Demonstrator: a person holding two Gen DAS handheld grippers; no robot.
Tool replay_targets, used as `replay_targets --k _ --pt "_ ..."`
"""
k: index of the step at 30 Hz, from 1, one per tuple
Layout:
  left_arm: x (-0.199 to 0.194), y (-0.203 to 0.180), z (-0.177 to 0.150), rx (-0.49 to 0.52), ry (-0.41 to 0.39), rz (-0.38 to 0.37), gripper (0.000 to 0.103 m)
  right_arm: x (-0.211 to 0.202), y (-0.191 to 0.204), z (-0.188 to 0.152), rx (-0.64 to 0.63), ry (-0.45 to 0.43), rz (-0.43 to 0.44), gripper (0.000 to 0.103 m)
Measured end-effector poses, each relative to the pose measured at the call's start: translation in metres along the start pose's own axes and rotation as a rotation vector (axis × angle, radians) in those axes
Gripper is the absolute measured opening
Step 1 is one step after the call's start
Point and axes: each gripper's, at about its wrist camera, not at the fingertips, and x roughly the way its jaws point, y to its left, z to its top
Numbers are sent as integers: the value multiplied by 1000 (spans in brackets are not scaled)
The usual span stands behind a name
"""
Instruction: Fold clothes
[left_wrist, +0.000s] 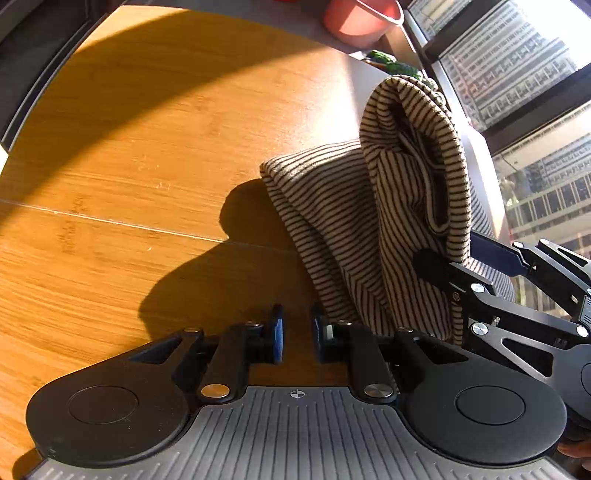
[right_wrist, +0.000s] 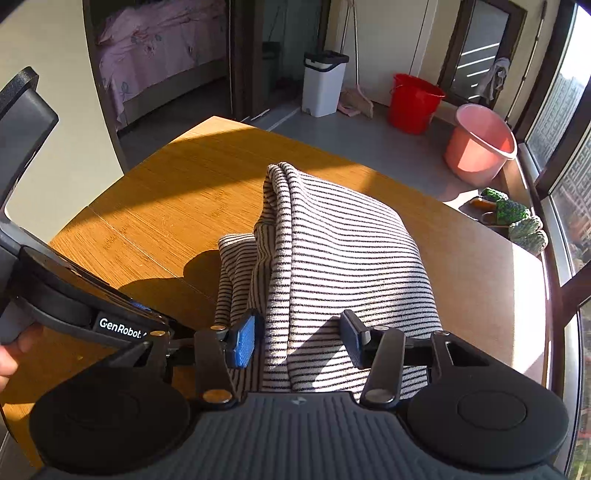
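Note:
A cream garment with thin dark stripes (left_wrist: 354, 221) lies bunched on the wooden table (left_wrist: 129, 155); part of it stands up in a tall fold. My left gripper (left_wrist: 297, 334) is open with a narrow gap, empty, just left of the garment's near edge. My right gripper (right_wrist: 297, 341) is open wide, its jaws on either side of the raised fold of the garment (right_wrist: 332, 251); the cloth passes between them. The right gripper also shows in the left wrist view (left_wrist: 461, 266), one finger against the cloth. The left gripper's body (right_wrist: 92, 306) shows in the right wrist view.
Beyond the table's far edge stand a pink tub (right_wrist: 480, 144), a red bucket (right_wrist: 413, 103) and a white bin (right_wrist: 323, 83). Green slippers (right_wrist: 513, 218) lie by the window on the right. A bedroom doorway is at the far left.

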Motion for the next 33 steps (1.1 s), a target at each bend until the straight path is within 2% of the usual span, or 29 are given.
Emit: replay_targets --k 2,4,12,15,20,23,33 --pt "4 -1 0 -18 19 -45 14 -2 -9 0 31 -2 13 27" --pt "8 -4 1 -16 25 -59 14 -6 -16 1 49 -1 39 22" --pt "19 -13 6 -15 46 -108 12 -26 -61 14 283 -2 204 15" --pt "20 -13 9 -13 49 -115 12 -33 -73 19 349 -5 253 8" --pt "22 -15 12 -11 49 -124 10 -45 -73 26 334 -9 313 8" --pt "23 -14 14 -21 50 -132 10 -40 -68 23 308 27 337 8" --pt "27 -10 19 -42 45 -187 8 -25 -50 20 435 88 564 8"
